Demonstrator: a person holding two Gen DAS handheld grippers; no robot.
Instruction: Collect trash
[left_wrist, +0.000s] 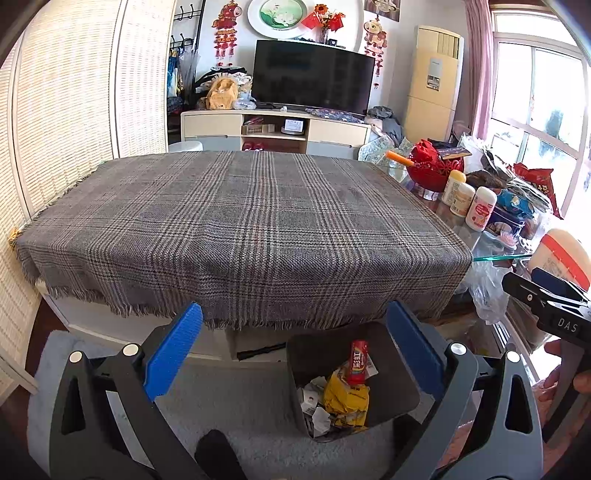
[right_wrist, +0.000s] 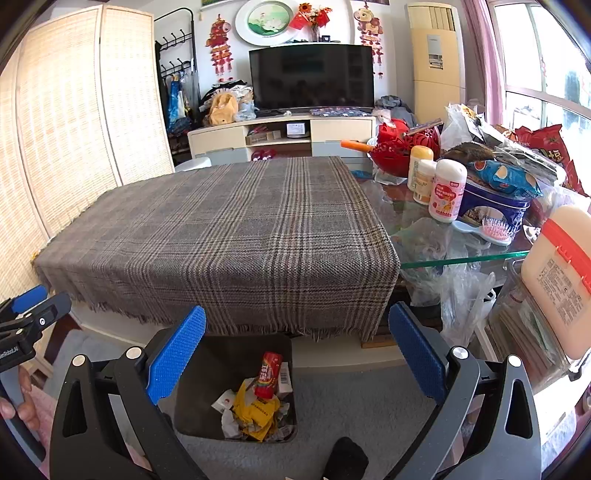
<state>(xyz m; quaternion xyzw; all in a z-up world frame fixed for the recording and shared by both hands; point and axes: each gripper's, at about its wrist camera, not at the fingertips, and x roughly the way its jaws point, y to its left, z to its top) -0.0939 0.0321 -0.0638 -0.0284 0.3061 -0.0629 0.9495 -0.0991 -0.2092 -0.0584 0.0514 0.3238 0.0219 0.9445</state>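
Observation:
A dark grey bin (left_wrist: 391, 402) (right_wrist: 199, 398) stands on the grey rug below the table's front edge. Inside lie a red candy wrapper (left_wrist: 358, 363) (right_wrist: 269, 373), a yellow packet (left_wrist: 345, 400) (right_wrist: 258, 408), and crumpled white paper (left_wrist: 319, 419) (right_wrist: 229, 421). My left gripper (left_wrist: 295, 350) hangs open above the bin with nothing between its blue pads. My right gripper (right_wrist: 297, 350) is open too and holds nothing, with the bin just below and left of its centre. The plaid cloth (left_wrist: 236, 229) (right_wrist: 229, 236) on the table carries nothing.
A glass tabletop (right_wrist: 461, 254) to the right is crowded with bottles (right_wrist: 445, 192), a red basket (right_wrist: 391, 151), a blue tin (right_wrist: 495, 206), a pink brush, snack bags and a large jug (right_wrist: 561, 273). Woven screens stand at the left. A TV cabinet sits behind.

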